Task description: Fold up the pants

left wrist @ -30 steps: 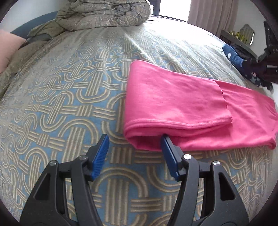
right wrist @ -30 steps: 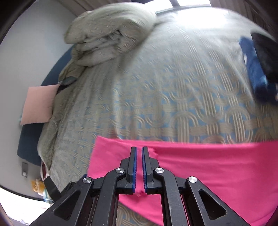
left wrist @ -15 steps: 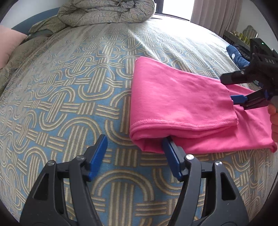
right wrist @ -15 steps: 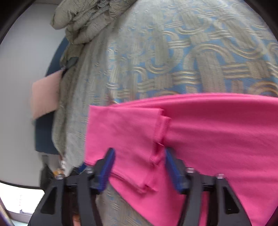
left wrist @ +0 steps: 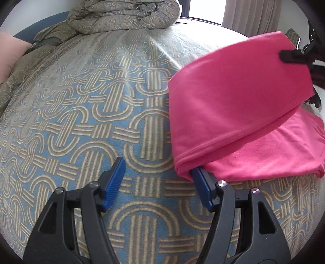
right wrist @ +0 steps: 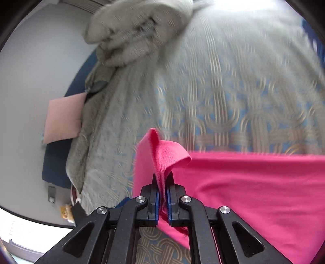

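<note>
Over patterned bed (left wrist: pixel 85 113), mid-fold: right tool (right wrist: pixel 161 195) just clenched onto pink pants (left wrist: pixel 239 101), left tool (left wrist: pixel 158 182) released with one finger tucked in the fold; next, probably carrying the lifted hem across.

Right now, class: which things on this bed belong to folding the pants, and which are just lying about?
Part of the job:
pink pants
right gripper, shut on their edge
left gripper, open

Lying about:
bundled duvet
pink pillow
bedspread

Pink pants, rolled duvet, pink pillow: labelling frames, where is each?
pink pants (left wrist: pixel 239 85): left wrist view, lifted upper layer.
rolled duvet (left wrist: pixel 126 16): left wrist view, middle of the bundle.
pink pillow (right wrist: pixel 64 119): right wrist view, its face.
</note>
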`<state>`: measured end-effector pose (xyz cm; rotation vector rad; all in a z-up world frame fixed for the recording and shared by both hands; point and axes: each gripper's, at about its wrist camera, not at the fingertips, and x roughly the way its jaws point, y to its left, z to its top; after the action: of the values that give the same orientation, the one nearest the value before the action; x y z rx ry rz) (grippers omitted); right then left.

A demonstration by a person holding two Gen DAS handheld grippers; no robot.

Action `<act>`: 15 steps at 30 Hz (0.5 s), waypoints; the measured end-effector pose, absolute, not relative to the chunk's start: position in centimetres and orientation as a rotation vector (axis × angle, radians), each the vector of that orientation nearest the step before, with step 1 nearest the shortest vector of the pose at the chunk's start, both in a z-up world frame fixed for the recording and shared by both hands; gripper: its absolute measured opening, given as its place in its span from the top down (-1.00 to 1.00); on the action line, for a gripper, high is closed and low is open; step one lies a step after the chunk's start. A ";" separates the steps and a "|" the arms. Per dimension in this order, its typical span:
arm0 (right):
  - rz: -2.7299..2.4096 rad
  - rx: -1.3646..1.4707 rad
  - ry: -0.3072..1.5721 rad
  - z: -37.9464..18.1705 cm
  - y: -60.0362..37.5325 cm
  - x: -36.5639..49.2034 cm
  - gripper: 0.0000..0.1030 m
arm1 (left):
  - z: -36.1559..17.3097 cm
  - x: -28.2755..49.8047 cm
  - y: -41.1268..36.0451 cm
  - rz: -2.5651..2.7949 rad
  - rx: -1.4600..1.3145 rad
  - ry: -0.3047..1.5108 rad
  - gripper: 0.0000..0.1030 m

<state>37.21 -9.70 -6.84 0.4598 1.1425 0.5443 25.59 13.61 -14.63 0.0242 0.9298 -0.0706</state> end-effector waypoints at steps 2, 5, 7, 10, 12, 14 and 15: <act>0.527 0.422 1.136 -6.0 -10.5 36.9 0.91 | -14.4 25.3 12.9 -0.106 0.032 0.930 -0.29; 0.494 0.421 1.158 -6.8 -12.1 36.4 0.91 | -14.1 24.7 11.4 -0.150 0.064 0.921 -0.29; 0.471 0.442 1.176 -7.8 -13.2 36.3 0.91 | -13.8 24.3 10.6 -0.169 0.082 0.914 -0.29; 0.437 0.478 1.204 -9.5 -14.9 36.5 0.91 | -13.5 23.9 9.9 -0.179 0.108 0.911 -0.29; 0.415 0.487 1.220 -10.3 -15.7 36.4 0.91 | -13.2 24.0 9.8 -0.177 0.118 0.910 -0.29; 0.400 0.499 1.235 -10.8 -16.5 36.3 0.91 | -13.0 24.0 10.1 -0.171 0.115 0.908 -0.29; 0.394 0.508 1.241 -11.0 -16.9 36.2 0.91 | -12.9 24.1 10.2 -0.167 0.109 0.909 -0.29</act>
<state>36.16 -16.91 -10.99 0.5079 1.2406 0.3937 24.11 10.22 -12.86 0.1092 0.9086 -0.1670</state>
